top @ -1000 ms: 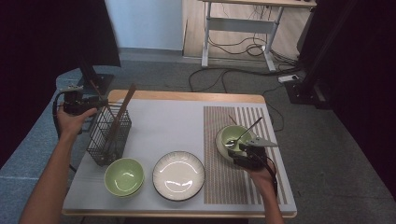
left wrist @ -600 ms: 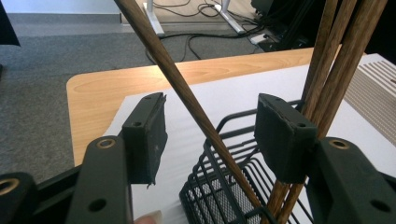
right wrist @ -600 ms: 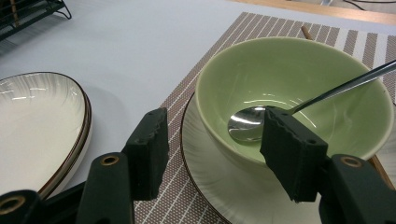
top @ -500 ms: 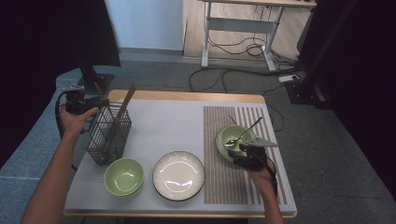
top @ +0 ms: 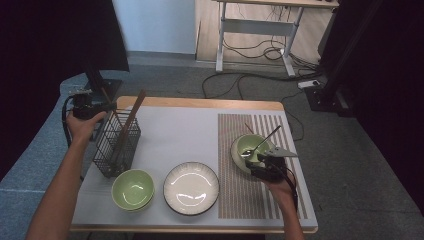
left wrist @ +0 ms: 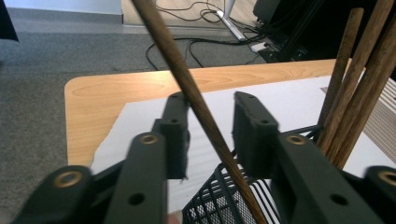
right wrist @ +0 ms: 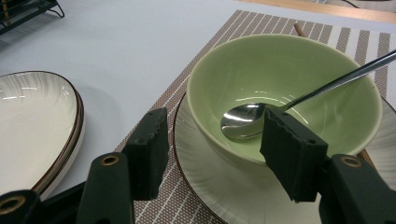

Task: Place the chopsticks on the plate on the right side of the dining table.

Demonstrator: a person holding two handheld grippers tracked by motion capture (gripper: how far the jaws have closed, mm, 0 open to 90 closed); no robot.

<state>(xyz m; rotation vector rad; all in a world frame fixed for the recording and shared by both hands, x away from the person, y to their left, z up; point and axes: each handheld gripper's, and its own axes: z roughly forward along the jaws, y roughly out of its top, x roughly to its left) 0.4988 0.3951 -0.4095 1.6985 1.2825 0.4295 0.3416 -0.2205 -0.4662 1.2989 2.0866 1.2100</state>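
Left gripper (left wrist: 205, 126): fingers have just been closing around 1 wooden chopstick (left wrist: 187, 84) that leans out of the black wire basket (top: 116, 145) at the left of the surface (top: 170, 130); the stick touches 1 finger (left wrist: 175, 135), a gap remains at the other, so not yet clamped. Judged step: securing the chopstick to lift it out. Right gripper (right wrist: 215, 154): released, fingers apart at the near rim of the green bowl (right wrist: 280, 74) holding a spoon (right wrist: 247, 121).

A pale green bowl (right wrist: 285, 93) sits on a brown-and-white striped mat (top: 260, 131); the chopstick (left wrist: 196, 102) is dark brown.
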